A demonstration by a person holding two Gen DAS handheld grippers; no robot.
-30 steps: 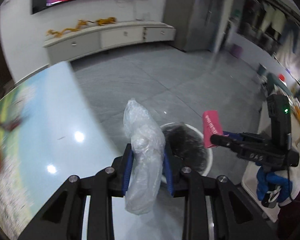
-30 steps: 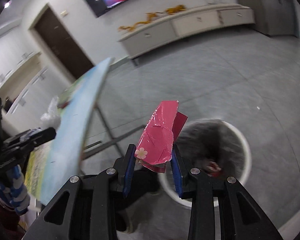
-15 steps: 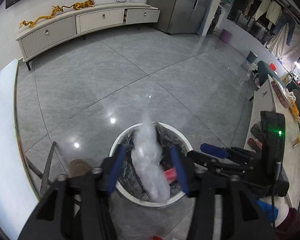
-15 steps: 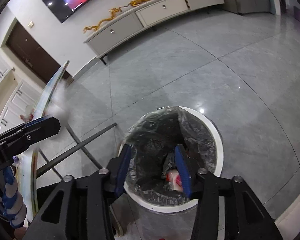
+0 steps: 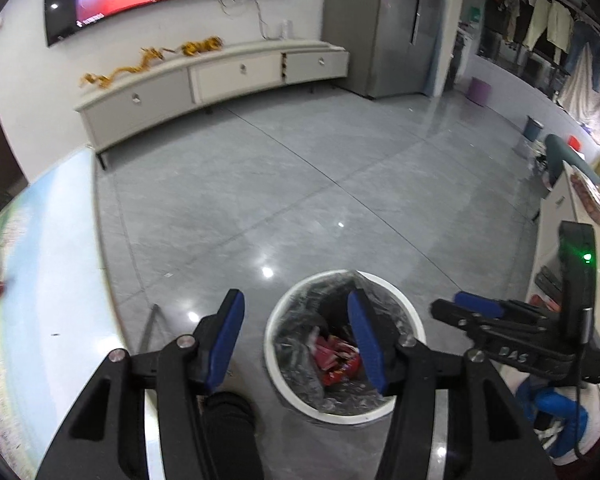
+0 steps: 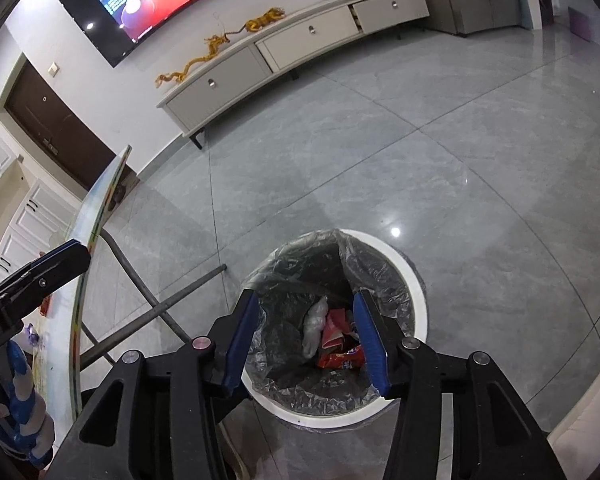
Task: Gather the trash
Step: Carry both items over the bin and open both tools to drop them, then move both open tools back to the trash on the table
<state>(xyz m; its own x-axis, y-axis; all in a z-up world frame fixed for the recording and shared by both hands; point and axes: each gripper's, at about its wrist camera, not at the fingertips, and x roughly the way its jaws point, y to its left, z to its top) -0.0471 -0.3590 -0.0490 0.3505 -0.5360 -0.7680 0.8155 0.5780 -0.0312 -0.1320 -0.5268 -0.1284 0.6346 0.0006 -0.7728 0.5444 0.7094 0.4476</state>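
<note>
Both pieces of trash have left our claws since a second ago: the crumpled clear plastic bag (image 6: 315, 330) that our left claw (image 5: 296, 338) gripped and the pink foil wrapper that our right claw (image 6: 306, 334) pinched are no longer held, and the bag now lies inside the bin. Our jaws have just been opening, and nothing is between either pair now; both claws stand apart and empty, pointing down over the bin.

Going left to right in the left wrist view, we see the glossy table (image 5: 56, 280) with its pale blue printed top and curved edge, blurred at the far left. Beside it the grey polished floor tiles (image 5: 300, 184) reflect ceiling lights. Then comes the round white plastic trash bin (image 5: 414, 322), lined with a wrinkled translucent bag. Red and pink shiny wrappers (image 5: 334, 360) lie crumpled at its bottom. At the far right our right claw shows from the side, black with blue pads.

In the right wrist view, the left claw's black arm enters at the left edge, over the thin table rim (image 6: 82, 276). Grey metal table legs (image 6: 156, 304) cross beneath. In the bin (image 6: 414, 280) the clear bag rests upright against the dark liner, touching the red wrappers (image 6: 338, 344) just to its right.
</note>
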